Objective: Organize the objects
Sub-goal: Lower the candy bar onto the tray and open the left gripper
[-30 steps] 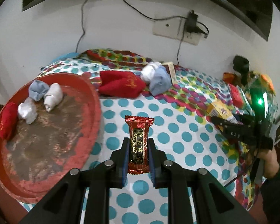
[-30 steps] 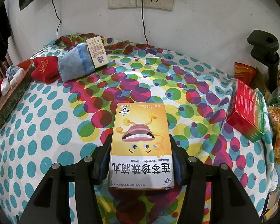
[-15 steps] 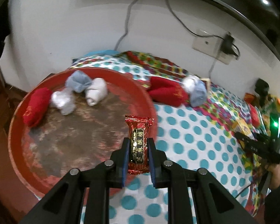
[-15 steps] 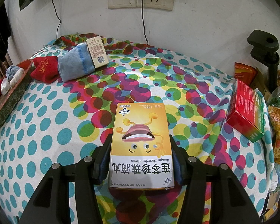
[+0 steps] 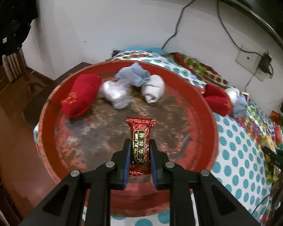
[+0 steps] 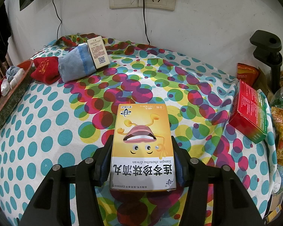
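Left wrist view shows our largest thing first: the round red tray (image 5: 47, 124), already holding a red sock roll (image 5: 79, 98), a silvery bundle (image 5: 115, 93), a grey-blue sock (image 5: 134, 74) and a white sock roll (image 5: 153, 90) along its far side. Above the tray's near middle our left gripper (image 5: 140, 146) is clamped on a red snack packet (image 5: 140, 143), not yet set down. Beyond the right rim, a red sock (image 5: 217, 99) and a pale blue sock (image 5: 239, 107) wait on the dotted cloth (image 5: 235, 150).

Our right gripper (image 6: 141, 150) grasps the yellow medicine box (image 6: 141, 143) over the cloth; a small white box (image 6: 98, 51) lies far left. We judge sorting roughly half done. At the far right, packets are cut off and unreadable.
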